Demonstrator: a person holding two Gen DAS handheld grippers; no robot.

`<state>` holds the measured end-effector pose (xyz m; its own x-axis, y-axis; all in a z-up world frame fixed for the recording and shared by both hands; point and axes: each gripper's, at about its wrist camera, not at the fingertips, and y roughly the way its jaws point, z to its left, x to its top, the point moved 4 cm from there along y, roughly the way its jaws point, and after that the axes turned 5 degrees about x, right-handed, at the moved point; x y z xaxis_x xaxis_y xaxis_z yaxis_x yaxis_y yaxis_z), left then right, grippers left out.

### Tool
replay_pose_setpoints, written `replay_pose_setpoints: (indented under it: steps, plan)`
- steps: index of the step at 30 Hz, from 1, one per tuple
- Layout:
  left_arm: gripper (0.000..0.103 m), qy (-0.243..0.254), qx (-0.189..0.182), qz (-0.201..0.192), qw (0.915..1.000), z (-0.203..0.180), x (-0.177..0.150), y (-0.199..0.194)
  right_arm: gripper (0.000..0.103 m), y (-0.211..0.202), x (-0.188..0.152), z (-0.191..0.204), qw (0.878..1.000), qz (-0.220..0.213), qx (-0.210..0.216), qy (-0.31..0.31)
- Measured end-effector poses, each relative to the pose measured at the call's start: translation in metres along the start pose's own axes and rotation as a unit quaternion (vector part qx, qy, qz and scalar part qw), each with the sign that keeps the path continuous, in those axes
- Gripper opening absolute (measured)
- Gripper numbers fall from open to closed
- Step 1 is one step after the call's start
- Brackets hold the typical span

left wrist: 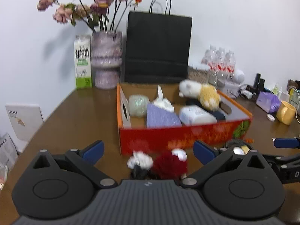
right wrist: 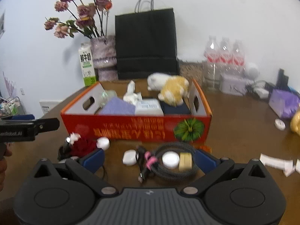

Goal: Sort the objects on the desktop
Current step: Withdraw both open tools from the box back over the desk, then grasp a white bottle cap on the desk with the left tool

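While we hold both grippers wide open and empty, the left gripper (left wrist: 148, 151) frames a red pompom (left wrist: 168, 164) and the right gripper (right wrist: 149, 158) frames a coiled cable (right wrist: 175, 170), just before the box (right wrist: 131, 127).

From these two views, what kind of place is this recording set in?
Probably a home or small office desk: a brown wooden table against a white wall, with a vase of dried flowers, a milk carton and bottled water.
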<state>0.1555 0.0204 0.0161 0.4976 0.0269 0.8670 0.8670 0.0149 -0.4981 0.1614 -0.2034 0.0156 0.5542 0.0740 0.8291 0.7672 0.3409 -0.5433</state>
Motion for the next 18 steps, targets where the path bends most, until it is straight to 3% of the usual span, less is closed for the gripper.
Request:
replay_pose_setpoints:
  steps: [11,18]
  plan:
    - [0.103,0.005,-0.01,0.067,0.9977,-0.004,-0.053,-0.006,0.102,-0.003,-0.045,0.005,0.999,0.04,-0.024,-0.005]
    - [0.103,0.022,-0.017,0.087,0.9958,-0.015,-0.068,-0.005,0.102,-0.001,-0.052,0.008,0.998,0.053,-0.022,-0.002]
